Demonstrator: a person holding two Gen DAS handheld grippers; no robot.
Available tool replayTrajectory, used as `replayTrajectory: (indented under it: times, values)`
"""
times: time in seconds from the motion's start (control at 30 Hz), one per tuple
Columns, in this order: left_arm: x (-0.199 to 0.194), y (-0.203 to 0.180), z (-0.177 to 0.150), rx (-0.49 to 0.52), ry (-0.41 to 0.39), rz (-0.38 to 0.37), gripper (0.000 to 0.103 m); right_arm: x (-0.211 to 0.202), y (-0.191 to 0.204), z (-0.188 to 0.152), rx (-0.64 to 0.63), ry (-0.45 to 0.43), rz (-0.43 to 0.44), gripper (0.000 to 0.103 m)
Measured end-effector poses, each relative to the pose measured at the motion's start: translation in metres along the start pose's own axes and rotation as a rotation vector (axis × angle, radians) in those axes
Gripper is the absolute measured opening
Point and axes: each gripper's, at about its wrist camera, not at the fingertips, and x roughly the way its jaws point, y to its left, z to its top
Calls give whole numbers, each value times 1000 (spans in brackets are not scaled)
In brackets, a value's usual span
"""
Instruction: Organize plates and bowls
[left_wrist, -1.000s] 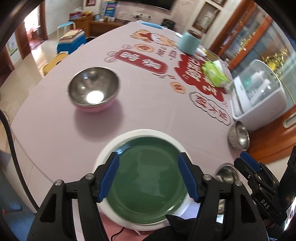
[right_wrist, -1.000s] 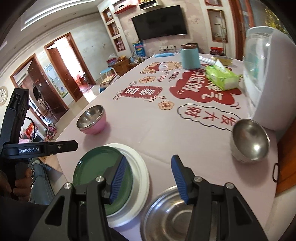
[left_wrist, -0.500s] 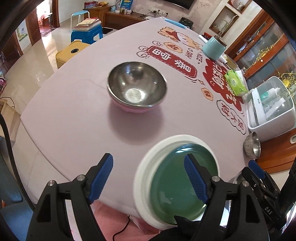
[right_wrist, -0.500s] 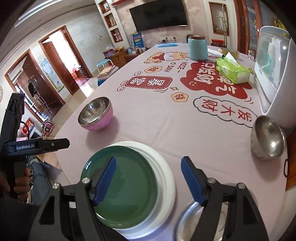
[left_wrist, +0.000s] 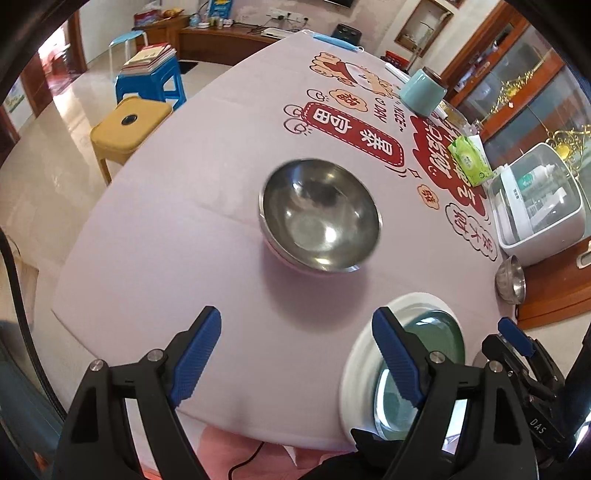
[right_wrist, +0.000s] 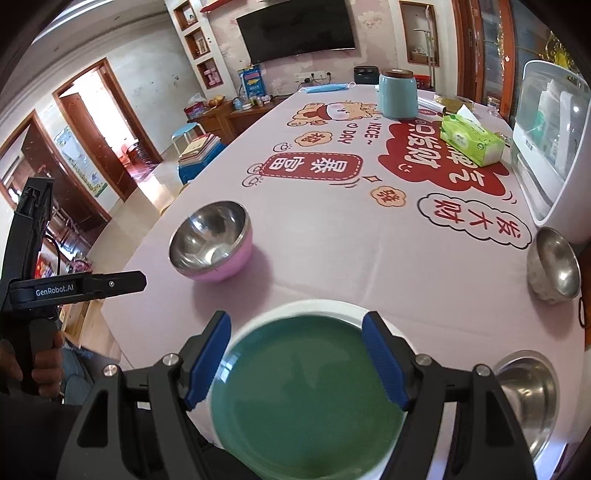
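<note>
Left gripper (left_wrist: 295, 360), jaws just widened and empty, hangs below the pink-based steel bowl (left_wrist: 319, 214); right gripper (right_wrist: 295, 363) (spread) frames the green plate (right_wrist: 306, 395).

Your two wrist cameras are looking steeply down over the worktop (left_wrist: 155, 229) from close above, both sharing the pink bowl (left_wrist: 319, 218) and green plate (right_wrist: 306, 391).

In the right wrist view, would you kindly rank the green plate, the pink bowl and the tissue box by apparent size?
1. green plate, though it sits nearest the camera
2. pink bowl
3. tissue box, farthest away, so true size unsure
</note>
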Motion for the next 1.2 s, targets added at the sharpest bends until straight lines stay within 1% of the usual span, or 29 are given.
replayTrajectory:
  times: [0.13, 0.33, 0.5, 0.67, 0.8, 0.93, 1.03, 1.17, 1.2]
  values:
    - [0, 16, 18, 61, 5, -8, 83, 9, 26, 6, 30, -28, -16, 74]
    - [0, 34, 40, 161, 12, -16, 83, 25, 56, 12, 79, -46, -41, 74]
    - [5, 38, 55, 250, 29, -35, 83, 38, 77, 17, 101, -60, -65, 74]
    - [12, 37, 72, 332, 35, -53, 83, 55, 91, 23, 121, -52, -77, 74]
    - [23, 32, 84, 391, 52, -54, 83, 69, 97, 30, 120, -31, -99, 74]
    - [37, 28, 93, 438, 89, -58, 83, 86, 97, 35, 128, 4, -118, 74]
    - [50, 26, 99, 455, 122, -61, 83, 97, 94, 39, 144, 23, -120, 74]
    - [67, 27, 106, 448, 166, -63, 82, 108, 89, 42, 160, 48, -122, 74]
    - [71, 27, 108, 447, 175, -64, 82, 111, 88, 42, 163, 56, -123, 72]
